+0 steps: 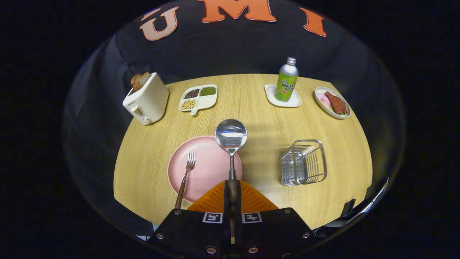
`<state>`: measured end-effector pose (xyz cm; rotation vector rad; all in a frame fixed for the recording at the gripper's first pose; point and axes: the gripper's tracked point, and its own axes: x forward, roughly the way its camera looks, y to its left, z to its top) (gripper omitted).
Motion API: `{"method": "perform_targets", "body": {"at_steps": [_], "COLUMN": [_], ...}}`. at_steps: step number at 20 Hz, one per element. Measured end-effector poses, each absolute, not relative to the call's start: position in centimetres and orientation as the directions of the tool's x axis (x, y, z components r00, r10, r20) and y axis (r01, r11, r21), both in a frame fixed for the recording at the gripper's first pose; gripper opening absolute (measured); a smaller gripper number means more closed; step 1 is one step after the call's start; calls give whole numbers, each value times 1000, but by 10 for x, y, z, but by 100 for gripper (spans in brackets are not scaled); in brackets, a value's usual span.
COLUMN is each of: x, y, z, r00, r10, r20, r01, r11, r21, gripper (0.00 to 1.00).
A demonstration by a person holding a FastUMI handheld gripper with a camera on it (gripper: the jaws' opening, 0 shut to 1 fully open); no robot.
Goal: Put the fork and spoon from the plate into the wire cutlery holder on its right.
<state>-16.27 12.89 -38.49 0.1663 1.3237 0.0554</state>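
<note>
Spoon (231, 138) handle is clamped between the closed fingers of the gripper (232, 192), bowl lifted above the plate (205, 167) for carrying to the wire holder (304, 162) near the table's (258, 104) right edge, while the fork (185, 178) lies on the plate.

"MELON SODA" on the green bottle (286, 80)

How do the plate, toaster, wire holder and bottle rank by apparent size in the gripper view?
1. Plate
2. Toaster and wire holder: look alike
3. Bottle, though it stands farthest away, so unsure

Fingers shut on the spoon.
</note>
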Motion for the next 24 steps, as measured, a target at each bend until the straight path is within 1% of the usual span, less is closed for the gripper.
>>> {"method": "perform_targets", "body": {"at_steps": [4, 8, 12, 16, 20, 24], "x": [-155, -166, -181, -193, -198, -205], "y": [87, 42, 11, 5, -6, -6], "z": [-357, -355, -374, -391, -402, -410], "r00": [301, 271, 175, 60, -35, -138], "r10": [124, 84, 57, 99, 87, 123], "r20": [-946, -959, -983, -993, -996, -983], "r01": [64, 61, 29, 35, -9, -17], "r11": [987, 993, 998, 994, 996, 992], "r21": [150, 104, 63, 101, 87, 127], "gripper": [5, 5, 5, 5, 5, 5]}}
